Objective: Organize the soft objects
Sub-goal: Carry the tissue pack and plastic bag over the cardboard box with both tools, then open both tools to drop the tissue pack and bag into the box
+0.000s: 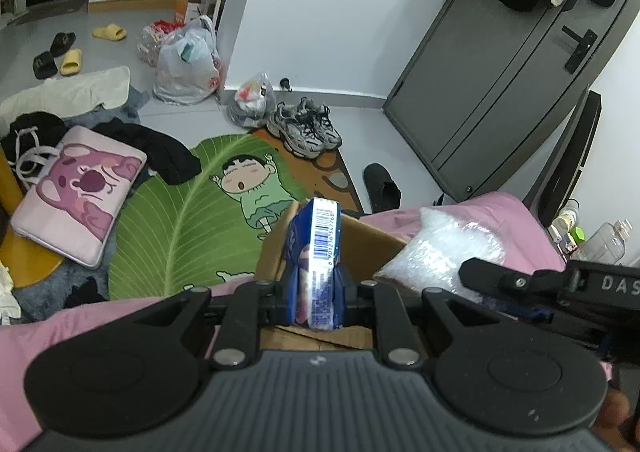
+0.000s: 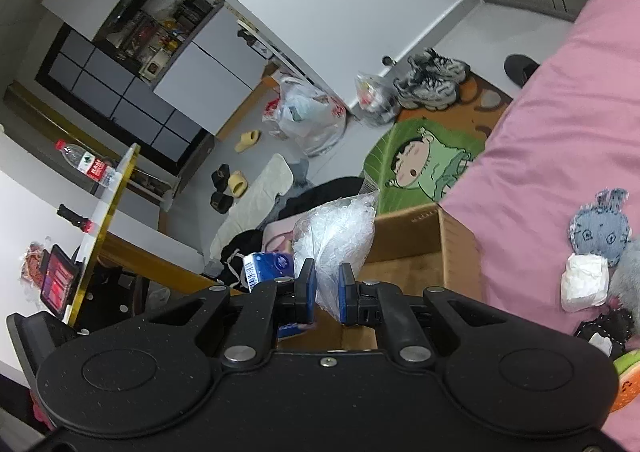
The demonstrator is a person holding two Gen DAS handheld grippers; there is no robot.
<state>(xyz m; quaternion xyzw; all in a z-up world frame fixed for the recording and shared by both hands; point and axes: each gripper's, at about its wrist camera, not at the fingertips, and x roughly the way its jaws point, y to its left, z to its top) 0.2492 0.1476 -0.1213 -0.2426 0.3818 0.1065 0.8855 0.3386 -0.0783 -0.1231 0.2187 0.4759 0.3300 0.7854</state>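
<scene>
One tissue pack [image 1: 316, 252] between left hand-held gripper [image 1: 314, 292] pads

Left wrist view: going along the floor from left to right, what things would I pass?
Pink cushion → green cartoon rug → grey trainers → black shoe → grey door.

A lived-in bedroom in a home: a bed with a pink sheet [image 2: 560, 140], a cartoon floor rug [image 1: 192, 212], sneakers [image 1: 304, 128] and slippers [image 1: 60, 56] on the floor by a grey door [image 1: 500, 72], clothes strewn beside the rug's edge.
</scene>
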